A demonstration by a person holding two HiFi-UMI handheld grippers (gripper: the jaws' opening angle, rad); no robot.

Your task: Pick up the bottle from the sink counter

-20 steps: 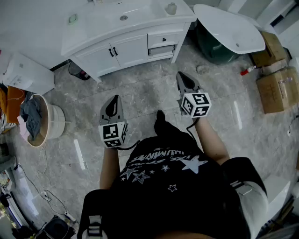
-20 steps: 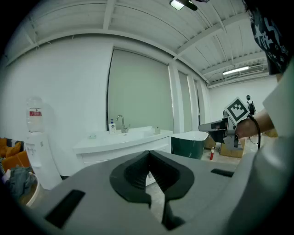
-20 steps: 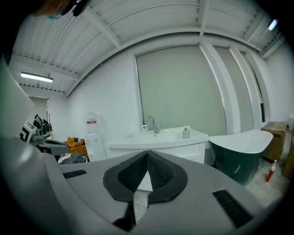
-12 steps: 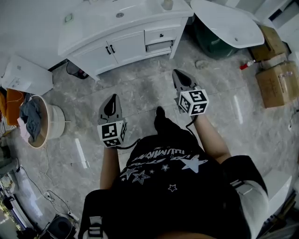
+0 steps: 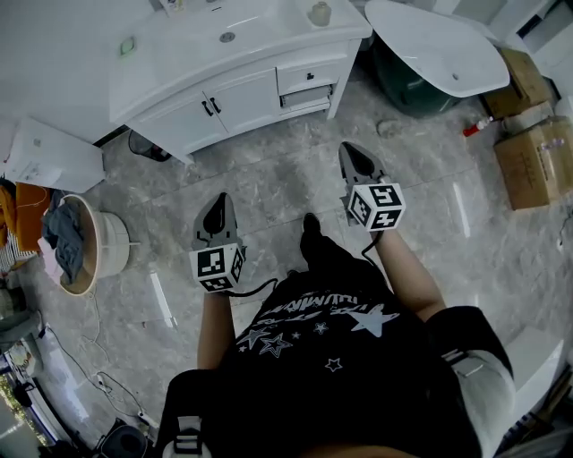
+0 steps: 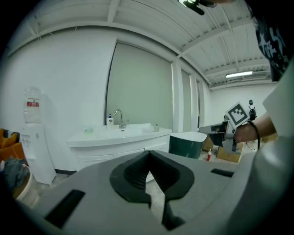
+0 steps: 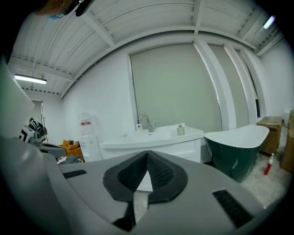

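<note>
The white sink counter (image 5: 179, 63) stands ahead at the top of the head view. A small white bottle with a blue label (image 6: 110, 120) stands beside the faucet (image 6: 119, 118); it also shows in the right gripper view, bottle (image 7: 138, 125). A small pale bottle (image 5: 320, 13) sits at the counter's right end. My left gripper (image 5: 217, 204) and right gripper (image 5: 356, 157) hang over the floor well short of the counter. Both are shut and hold nothing, with their jaws closed tip to tip in both gripper views.
A dark green bathtub with a white rim (image 5: 439, 49) stands right of the counter. Cardboard boxes (image 5: 537, 165) and a red-capped bottle (image 5: 476, 128) are on the floor at right. A basket of clothes (image 5: 85, 241) and a water dispenser (image 6: 34, 137) stand at left.
The head view has shifted slightly, so the counter and both grippers sit a little differently in the frame. Both grippers stay shut and empty, side by side above the floor.
</note>
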